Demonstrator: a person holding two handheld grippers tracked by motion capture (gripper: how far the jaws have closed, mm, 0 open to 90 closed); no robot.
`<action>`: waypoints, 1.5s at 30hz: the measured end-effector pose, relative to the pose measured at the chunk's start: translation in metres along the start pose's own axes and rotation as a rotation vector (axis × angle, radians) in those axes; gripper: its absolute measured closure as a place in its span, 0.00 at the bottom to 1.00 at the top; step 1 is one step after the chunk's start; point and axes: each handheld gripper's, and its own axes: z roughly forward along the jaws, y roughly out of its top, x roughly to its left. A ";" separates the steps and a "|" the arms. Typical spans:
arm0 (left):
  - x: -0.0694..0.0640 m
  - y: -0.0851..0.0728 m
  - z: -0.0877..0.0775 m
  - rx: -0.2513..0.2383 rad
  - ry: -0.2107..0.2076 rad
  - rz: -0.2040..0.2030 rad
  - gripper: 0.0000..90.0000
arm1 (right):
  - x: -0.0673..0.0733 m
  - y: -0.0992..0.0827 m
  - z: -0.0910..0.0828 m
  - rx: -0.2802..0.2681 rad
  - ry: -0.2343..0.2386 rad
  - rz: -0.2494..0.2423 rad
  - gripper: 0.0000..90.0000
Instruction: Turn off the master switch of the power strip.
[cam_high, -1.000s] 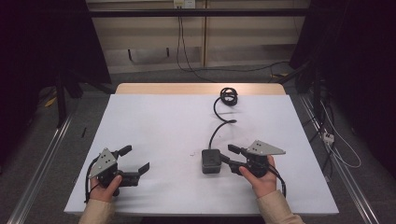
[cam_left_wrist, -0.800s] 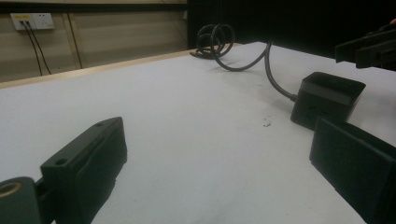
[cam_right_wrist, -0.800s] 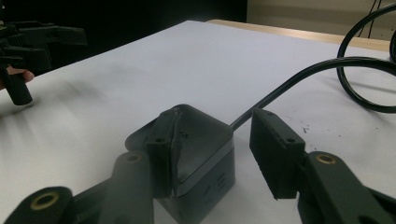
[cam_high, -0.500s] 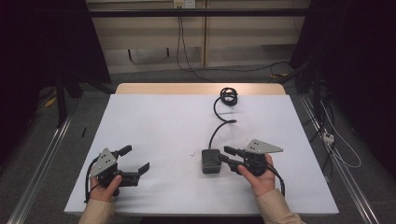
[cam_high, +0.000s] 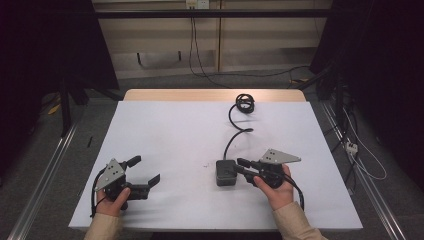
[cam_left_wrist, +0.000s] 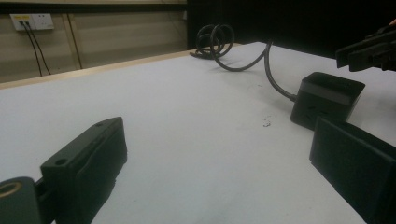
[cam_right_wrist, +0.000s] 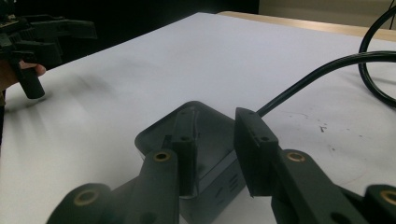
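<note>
White table (cam_high: 165, 130): unmarked black power adapter (cam_high: 226, 172), cable (cam_high: 239, 120).

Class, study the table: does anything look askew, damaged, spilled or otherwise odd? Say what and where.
Nothing is spilled or visibly broken. A few small dark specks mark the white table just left of the black power block, whose cable snakes to a coil at the far edge. The right claw has been closing beside the block.

The power adapter (cam_high: 226, 172) lies on the counter (cam_high: 170, 130), near its front edge and right of centre. Its cable (cam_high: 235, 134) runs back to a coil (cam_high: 245, 102) at the far edge. The right gripper (cam_high: 244, 165) sits just right of the adapter, the left gripper (cam_high: 144, 170) well apart at front left.
</note>
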 end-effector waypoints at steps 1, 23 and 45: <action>0.000 0.000 0.000 0.000 0.000 0.000 0.04 | 0.000 0.000 0.000 0.001 0.002 -0.001 0.79; 0.000 0.000 0.000 -0.005 0.001 -0.006 0.04 | 0.003 0.002 0.005 0.024 0.044 -0.005 0.93; 0.000 0.000 0.000 0.001 0.001 0.001 0.04 | 0.004 0.004 0.006 0.029 0.066 -0.008 0.97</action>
